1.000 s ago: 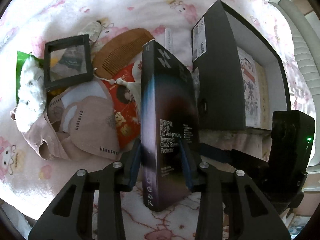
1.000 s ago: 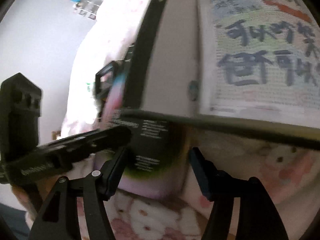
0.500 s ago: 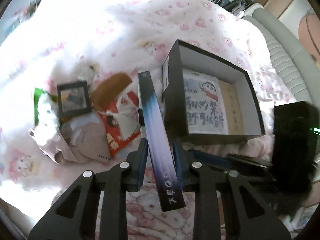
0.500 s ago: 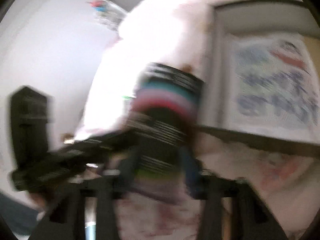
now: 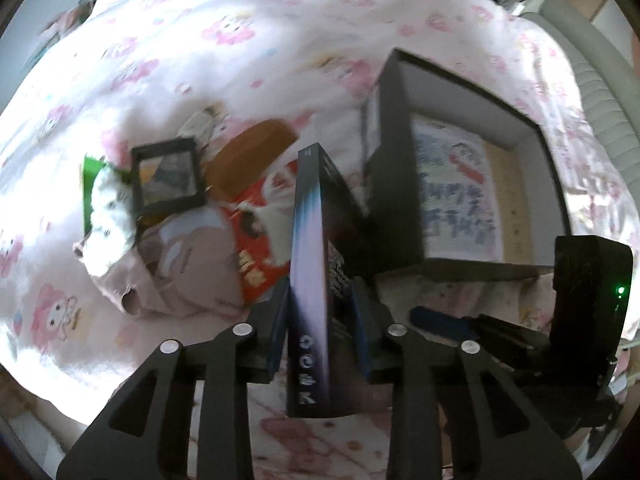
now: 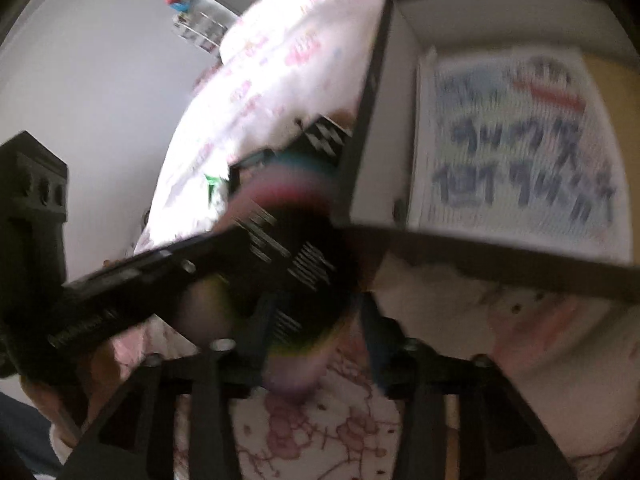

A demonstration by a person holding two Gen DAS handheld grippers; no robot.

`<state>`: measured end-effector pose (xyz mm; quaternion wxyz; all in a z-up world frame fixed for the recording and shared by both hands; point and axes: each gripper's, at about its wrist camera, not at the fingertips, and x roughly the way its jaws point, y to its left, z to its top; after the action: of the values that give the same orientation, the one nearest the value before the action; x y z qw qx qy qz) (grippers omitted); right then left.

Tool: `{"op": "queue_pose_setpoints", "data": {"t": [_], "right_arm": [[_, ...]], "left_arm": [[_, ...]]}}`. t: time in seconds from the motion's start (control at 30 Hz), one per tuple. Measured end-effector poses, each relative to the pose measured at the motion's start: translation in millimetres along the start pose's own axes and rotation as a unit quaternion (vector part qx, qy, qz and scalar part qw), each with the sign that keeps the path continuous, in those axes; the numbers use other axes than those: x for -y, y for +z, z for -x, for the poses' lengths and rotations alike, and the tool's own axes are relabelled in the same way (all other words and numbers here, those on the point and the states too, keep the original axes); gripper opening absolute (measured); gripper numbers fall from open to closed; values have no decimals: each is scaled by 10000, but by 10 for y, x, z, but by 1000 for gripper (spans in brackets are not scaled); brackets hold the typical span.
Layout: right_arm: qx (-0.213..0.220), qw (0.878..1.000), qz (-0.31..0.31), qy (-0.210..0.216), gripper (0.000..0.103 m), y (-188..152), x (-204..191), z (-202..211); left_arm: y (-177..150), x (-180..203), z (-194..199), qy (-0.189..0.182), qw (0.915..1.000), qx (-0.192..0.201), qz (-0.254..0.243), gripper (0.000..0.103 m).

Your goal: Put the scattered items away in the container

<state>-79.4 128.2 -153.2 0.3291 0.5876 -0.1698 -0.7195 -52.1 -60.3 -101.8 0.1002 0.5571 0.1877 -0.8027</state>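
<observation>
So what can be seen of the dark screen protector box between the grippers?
The screen protector box is a flat, dark cardboard package with a blue-to-lilac gradient edge and white print. It stands on edge above the pink patterned bedspread, just left of the open black container. The left gripper has just been widening, its pads close along the box's sides. The right gripper brackets its lower end; contact is blurred.

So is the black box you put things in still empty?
No, the black box already has a cartoon paper lying flat on its bottom.

Two close wrist fisheyes, angled down, sharing the open box (image 5: 472, 96) (image 6: 400, 92)
</observation>
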Motion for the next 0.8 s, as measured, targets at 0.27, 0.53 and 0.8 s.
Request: {"op": "queue_pose_setpoints", "data": {"t": [0.27,0.53,0.8], "right_arm": [[-496,9937,-813,585,75,13,354,-290],[-399,9907,-761,1056,70,27,278,-393],[-9,9967,-336,733,59,34,65,-87]], "left_arm": [[-89,-255,-179,-28,9990,-336,298,40],[-99,-207,-209,-140,9992,-323,213,41],[-186,-199,210,-452,9986,123,241,41]]}}
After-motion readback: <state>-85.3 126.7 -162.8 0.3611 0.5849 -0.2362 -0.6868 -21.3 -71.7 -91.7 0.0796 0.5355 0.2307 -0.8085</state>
